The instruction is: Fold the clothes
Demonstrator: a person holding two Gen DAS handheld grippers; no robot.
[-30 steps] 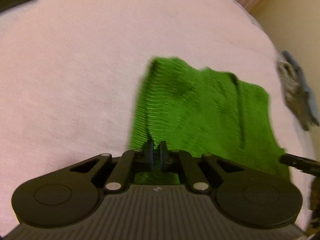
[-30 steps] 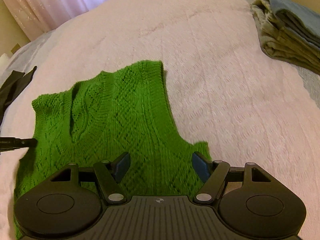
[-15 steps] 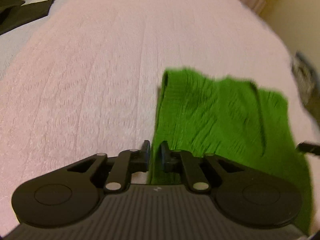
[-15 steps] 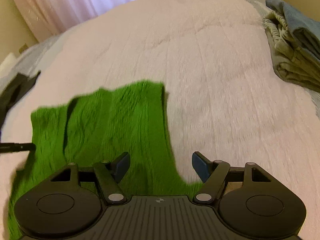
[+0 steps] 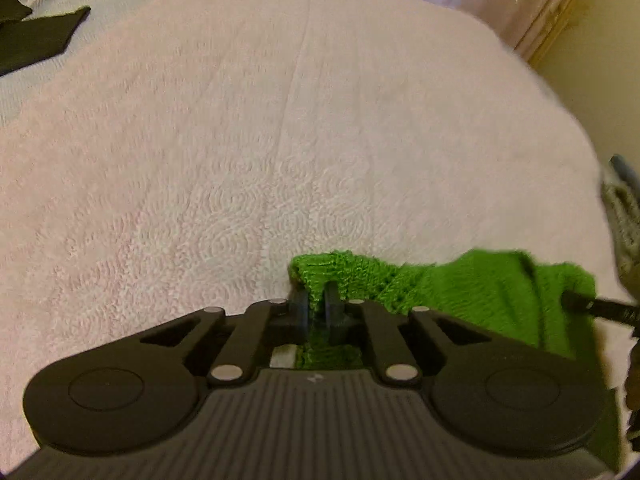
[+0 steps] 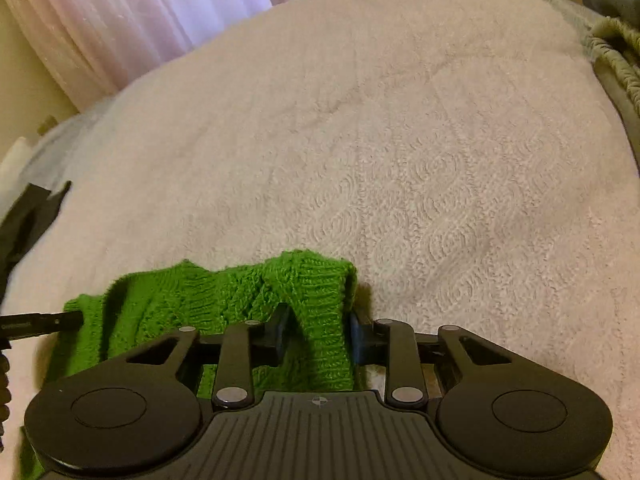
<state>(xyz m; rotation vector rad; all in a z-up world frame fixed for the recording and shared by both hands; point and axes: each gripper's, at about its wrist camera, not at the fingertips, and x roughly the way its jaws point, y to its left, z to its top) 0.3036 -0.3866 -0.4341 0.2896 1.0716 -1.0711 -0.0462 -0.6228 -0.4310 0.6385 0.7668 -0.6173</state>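
A bright green knit garment (image 5: 460, 292) lies bunched on the pale pink bedspread (image 5: 280, 120), with its ribbed edge raised at both sets of fingertips. My left gripper (image 5: 317, 306) is closing its jaws, and a thin fold of the green edge is pinched between the pads. My right gripper (image 6: 318, 334) is also closing, its blue pads pressing on a thick ribbed band of the same garment (image 6: 192, 300). In each wrist view a black finger (image 5: 600, 306) of the other gripper reaches in from the side against the green knit.
A stack of folded grey and olive clothes (image 6: 616, 52) sits at the right edge of the bed. A dark garment (image 5: 36, 40) lies at the far left. Pale curtains (image 6: 140, 20) hang behind the bed. The bedspread stretches wide ahead of both grippers.
The green knit lay spread out ahead of both grippers; now only a bunched edge shows at the fingertips. The left jaws parted slightly, then narrowed on the edge. The right jaws narrowed from wide onto the fabric.
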